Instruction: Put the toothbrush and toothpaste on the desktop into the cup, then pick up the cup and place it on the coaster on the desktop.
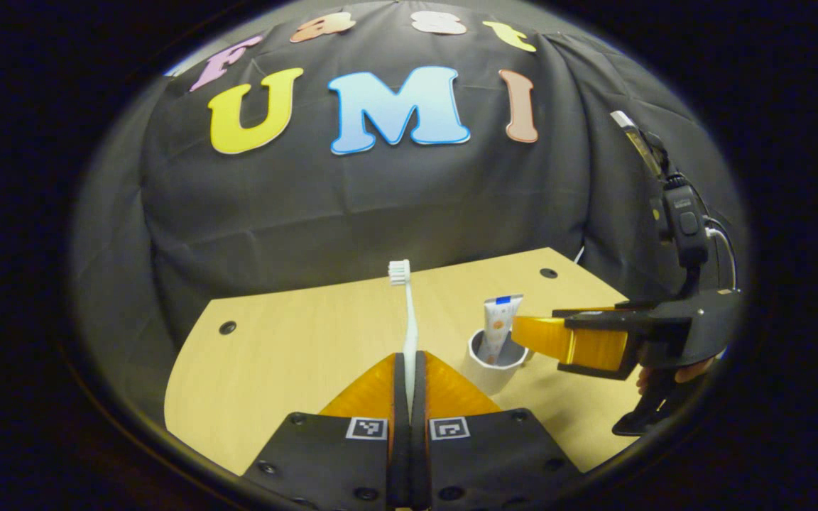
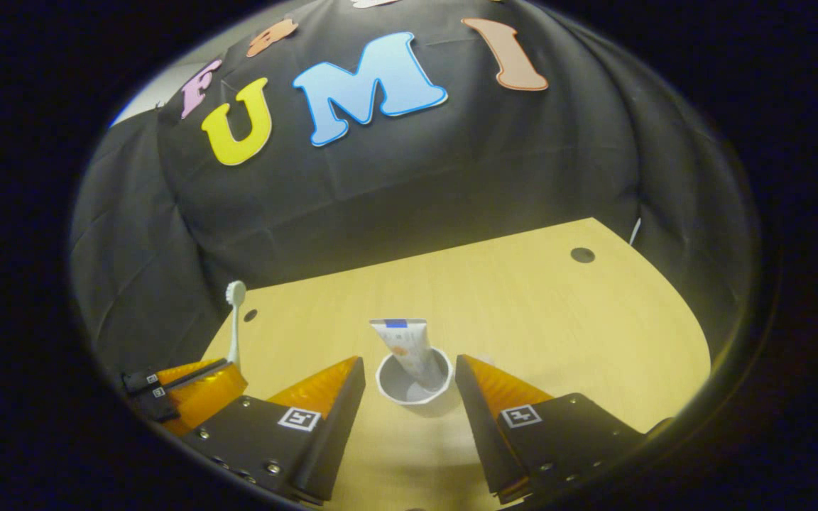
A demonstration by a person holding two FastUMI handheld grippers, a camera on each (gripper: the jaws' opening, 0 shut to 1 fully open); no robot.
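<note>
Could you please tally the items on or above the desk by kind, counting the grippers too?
Toothbrush, held in the left gripper: 1
Toothpaste, standing in the cup: 1
Cup: 1
Grippers, including the right gripper: 2
Total: 5

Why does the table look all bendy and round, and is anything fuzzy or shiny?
In the left gripper view, the fisheye lens bows the table edge into a curve; the toothbrush looks sharp. In the right gripper view, the table's far edge curves too, the cup casts a soft shadow toward the camera, and the toothpaste stays clear, with no strong glare.
</note>
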